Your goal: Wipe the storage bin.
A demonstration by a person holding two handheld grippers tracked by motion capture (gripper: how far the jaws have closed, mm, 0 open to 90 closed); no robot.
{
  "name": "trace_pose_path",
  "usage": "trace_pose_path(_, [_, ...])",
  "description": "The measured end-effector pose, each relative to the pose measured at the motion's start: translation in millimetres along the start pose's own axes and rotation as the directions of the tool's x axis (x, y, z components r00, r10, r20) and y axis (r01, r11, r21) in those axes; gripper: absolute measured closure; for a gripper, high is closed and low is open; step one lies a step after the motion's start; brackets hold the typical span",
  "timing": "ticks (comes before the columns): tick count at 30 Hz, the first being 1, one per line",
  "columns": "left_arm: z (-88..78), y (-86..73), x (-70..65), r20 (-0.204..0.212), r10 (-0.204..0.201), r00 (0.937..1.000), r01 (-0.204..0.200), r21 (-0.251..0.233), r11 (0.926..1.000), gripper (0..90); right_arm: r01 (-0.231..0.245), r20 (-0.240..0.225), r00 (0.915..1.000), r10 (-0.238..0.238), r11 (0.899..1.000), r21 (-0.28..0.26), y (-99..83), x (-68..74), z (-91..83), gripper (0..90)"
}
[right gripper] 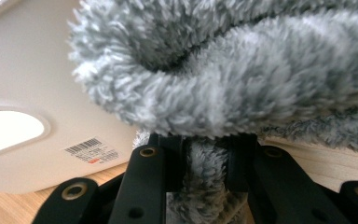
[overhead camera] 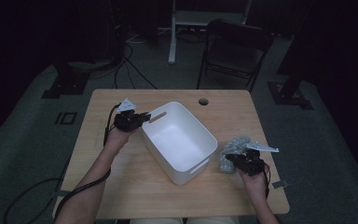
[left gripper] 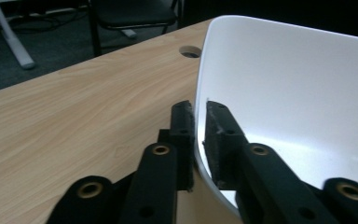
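At the left of the high view, the left tool (overhead camera: 142, 117) pinches the rim of a white plastic bin (overhead camera: 200, 133) near its handle slot; in the left gripper view its two black jaws clamp the thin wall, one outside and one inside, with the left tool (left gripper: 198, 135) pressed tight on the bin's edge (left gripper: 279, 84). The bin sits at the middle of the counter (overhead camera: 135, 186), turned at an angle, and its smooth, rounded inside holds nothing. It is a rectangular tub with soft corners and oval handle cut-outs at both ends; the right gripper view shows a barcode sticker (right gripper: 92, 150) on its outer wall beside one cut-out.

The counter is pale wood with visible grain and a round cable hole (overhead camera: 203, 101) near its far edge, just beyond the bin. Behind it on the dark carpeted floor stand a black folding chair (overhead camera: 235, 49) and a white stand leg (overhead camera: 173, 32), with cables trailing at the left.

At the right, just beside the bin's near end, a grey fluffy cloth (overhead camera: 232, 148) lies bunched on the counter. The right tool (overhead camera: 240, 161) pinches a fold of it: in the right gripper view the right tool (right gripper: 208, 161) grips the shaggy, plush cloth (right gripper: 242, 79), which bulges above the jaws and hides much of the bin behind
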State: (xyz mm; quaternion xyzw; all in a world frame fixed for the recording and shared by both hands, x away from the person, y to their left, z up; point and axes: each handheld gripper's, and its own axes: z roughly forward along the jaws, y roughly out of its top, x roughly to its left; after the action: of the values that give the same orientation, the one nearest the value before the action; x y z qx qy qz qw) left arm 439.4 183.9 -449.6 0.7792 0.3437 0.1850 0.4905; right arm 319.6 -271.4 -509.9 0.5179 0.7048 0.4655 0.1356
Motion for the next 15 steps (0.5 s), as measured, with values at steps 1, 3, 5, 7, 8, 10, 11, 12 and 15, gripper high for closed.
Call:
trace_pose_path(1, [-0.2,0.4,2.9,0.025,-0.015,0.9996,0.015,-0.010,0.9998,78.4,0.002,0.000,1.0000,-0.002,1.000,0.000,0.0,0.4,0.1,73.4])
trace_pose_path(3, [0.9,1.2,6.3,0.058,-0.037,0.9976,0.038,-0.021,0.9990,73.6,0.001,-0.002,1.0000,-0.001,1.000,0.001,0.1,1.7,0.8,73.4])
trace_pose_path(5, [4.2,1.9,7.7,0.057,-0.029,0.9979,0.030,-0.013,0.9995,72.9,0.006,-0.003,1.0000,-0.006,1.000,0.001,0.2,2.4,1.0,73.4])
trace_pose_path(7, [7.1,2.3,8.9,0.075,-0.028,0.9968,0.028,-0.002,0.9996,68.9,0.003,-0.004,1.0000,-0.003,1.000,0.001,0.0,2.4,1.0,73.4])
trace_pose_path(8, [8.9,2.5,9.0,0.076,-0.022,0.9969,0.022,0.006,0.9997,68.8,0.002,-0.002,1.0000,-0.002,1.000,0.002,-0.1,2.3,1.0,73.4])
trace_pose_path(10, [11.8,2.8,8.9,0.096,-0.014,0.9953,0.014,0.009,0.9999,65.6,-0.002,-0.002,1.0000,0.002,1.000,0.003,-0.4,1.5,1.0,73.4])
trace_pose_path(11, [12.9,3.3,9.4,0.098,-0.025,0.9949,0.024,0.007,0.9997,64.2,-0.004,0.000,1.0000,0.004,1.000,0.002,-0.7,1.0,0.9,73.4])
trace_pose_path(12, [13.0,3.9,10.2,0.103,-0.041,0.9939,0.041,0.002,0.9992,62.7,-0.004,-0.001,1.0000,0.004,1.000,0.003,-0.8,0.5,0.9,73.4])
trace_pose_path(15, [13.7,5.8,11.5,0.114,-0.059,0.9918,0.058,0.012,0.9983,71.0,-0.003,-0.001,1.0000,0.003,1.000,0.005,-1.0,0.0,0.8,73.4])
